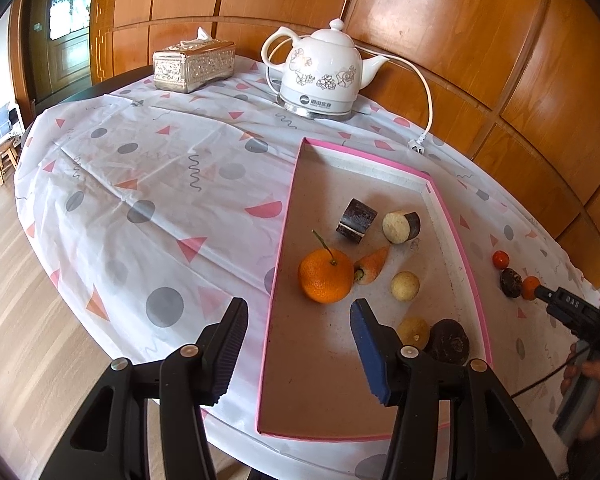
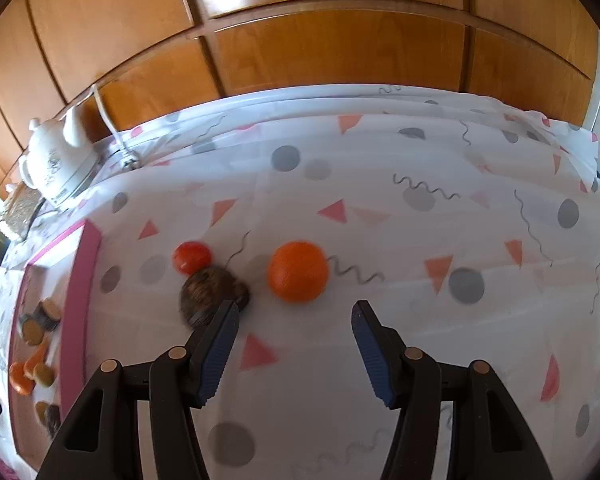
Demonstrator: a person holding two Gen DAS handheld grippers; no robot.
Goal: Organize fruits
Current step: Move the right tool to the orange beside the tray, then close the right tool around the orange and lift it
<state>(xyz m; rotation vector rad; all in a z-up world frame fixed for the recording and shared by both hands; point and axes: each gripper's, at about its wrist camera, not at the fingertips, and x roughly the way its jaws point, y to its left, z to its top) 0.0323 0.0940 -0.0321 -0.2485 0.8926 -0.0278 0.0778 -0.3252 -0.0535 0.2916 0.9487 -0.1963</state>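
Left gripper [image 1: 300, 312] spread, empty, above pink-rimmed tray [image 1: 452, 216], right gripper [image 2: 296, 316] spread, empty, small orange [image 2: 298, 272] just ahead, kettle [image 1: 320, 74] logo unreadable.

Landmark: pink-rimmed tray [image 1: 456, 236].

In tray: orange w/ stem [image 1: 325, 276], centre-left; carrot piece [image 1: 373, 266] touching its right side; 2 dark-skinned cut chunks [image 1: 356, 221] toward far end; pale round fruit [image 1: 405, 286] right of carrot; yellowish fruit [image 1: 413, 332] and dark round fruit [image 1: 447, 342] at near right.

Outside tray, right of rim, on cloth: red tomato [image 2: 192, 257], dark brown fruit [image 2: 213, 293] touching it, small orange [image 2: 298, 271] just beside.
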